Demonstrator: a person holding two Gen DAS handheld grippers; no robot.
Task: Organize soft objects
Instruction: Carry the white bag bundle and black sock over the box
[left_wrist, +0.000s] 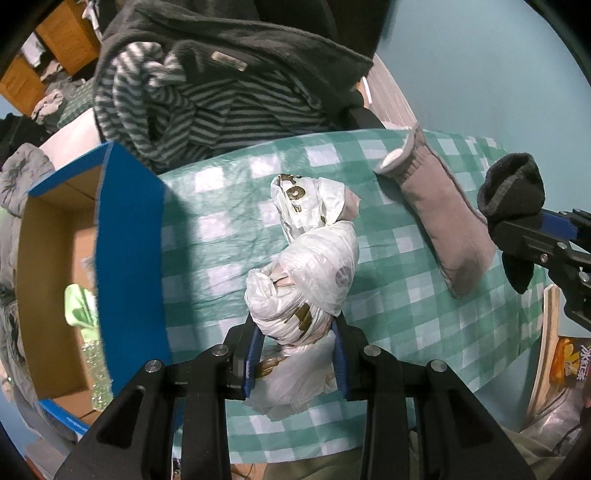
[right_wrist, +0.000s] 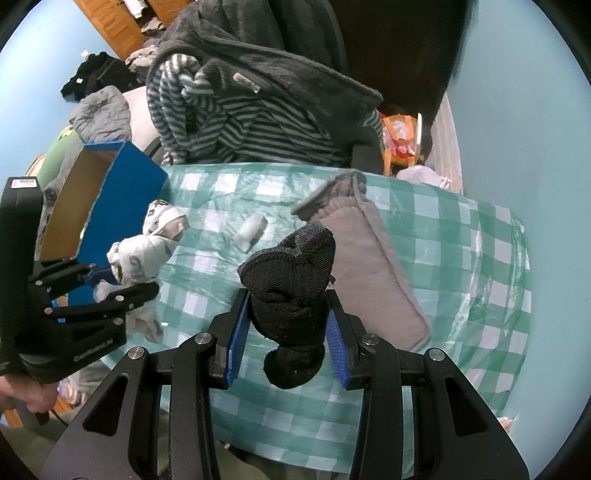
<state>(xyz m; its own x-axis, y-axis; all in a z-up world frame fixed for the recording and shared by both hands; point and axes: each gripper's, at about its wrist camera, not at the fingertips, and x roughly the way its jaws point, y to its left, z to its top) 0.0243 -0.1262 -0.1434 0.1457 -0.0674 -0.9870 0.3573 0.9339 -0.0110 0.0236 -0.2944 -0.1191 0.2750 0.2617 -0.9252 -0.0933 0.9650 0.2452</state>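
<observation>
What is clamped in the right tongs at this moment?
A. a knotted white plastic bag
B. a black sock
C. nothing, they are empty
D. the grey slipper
B: the right tongs are shut on a bunched black sock, while the knotted white plastic bag sits in the left tongs and the grey slipper lies on the checked tablecloth.

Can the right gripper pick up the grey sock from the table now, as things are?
Probably not yet. The right gripper is shut on a black sock, so its jaws are occupied. The grey sock lies uncovered on the table beside it.
</observation>
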